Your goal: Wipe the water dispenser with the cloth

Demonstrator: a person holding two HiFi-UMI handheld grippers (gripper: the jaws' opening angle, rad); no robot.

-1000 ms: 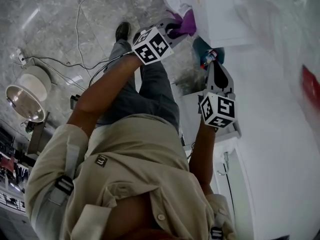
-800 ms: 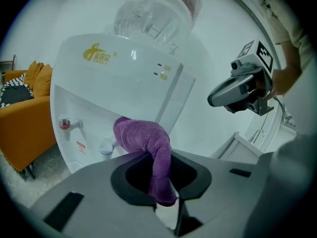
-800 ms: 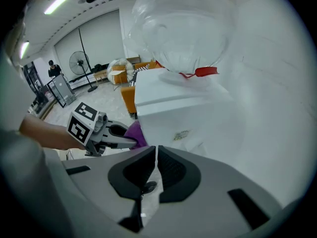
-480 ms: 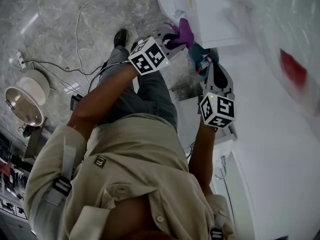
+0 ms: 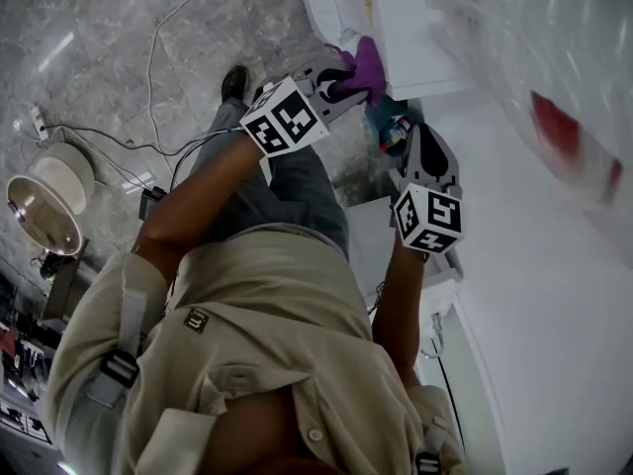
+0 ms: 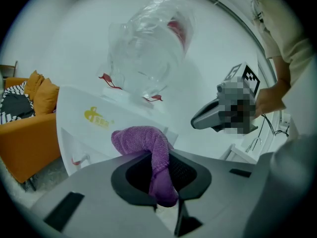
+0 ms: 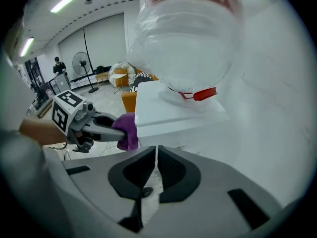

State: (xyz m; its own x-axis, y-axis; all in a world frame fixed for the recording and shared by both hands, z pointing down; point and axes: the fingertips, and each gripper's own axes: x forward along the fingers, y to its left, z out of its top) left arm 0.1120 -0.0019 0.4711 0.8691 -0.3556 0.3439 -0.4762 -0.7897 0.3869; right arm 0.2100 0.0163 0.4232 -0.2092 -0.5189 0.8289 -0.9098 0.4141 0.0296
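Observation:
The white water dispenser [image 5: 415, 28] carries an upturned clear bottle [image 5: 554, 67] with a red label. My left gripper [image 5: 336, 79] is shut on a purple cloth [image 5: 364, 65], which is pressed against the dispenser's front top edge. In the left gripper view the cloth [image 6: 148, 145] hangs folded between the jaws of the left gripper [image 6: 166, 155], below the dispenser [image 6: 94, 120] and bottle [image 6: 148, 48]. My right gripper [image 5: 417, 142] hovers beside the dispenser, shut and holding nothing. The right gripper view shows the right gripper [image 7: 156, 155], the cloth [image 7: 127, 130], the dispenser [image 7: 173, 113] and the bottle [image 7: 193, 29].
Cables [image 5: 148, 97] and a round metal lamp [image 5: 45, 201] lie on the grey floor to my left. A low white stand [image 5: 440, 280] sits by the wall under my right arm. An orange sofa [image 6: 25, 133] is beyond the dispenser. A floor fan [image 7: 79, 63] stands far off.
The left gripper with the cloth has slid a little along the dispenser's front edge, its marker cube dropping lower-left in the head view. The right gripper has barely moved.

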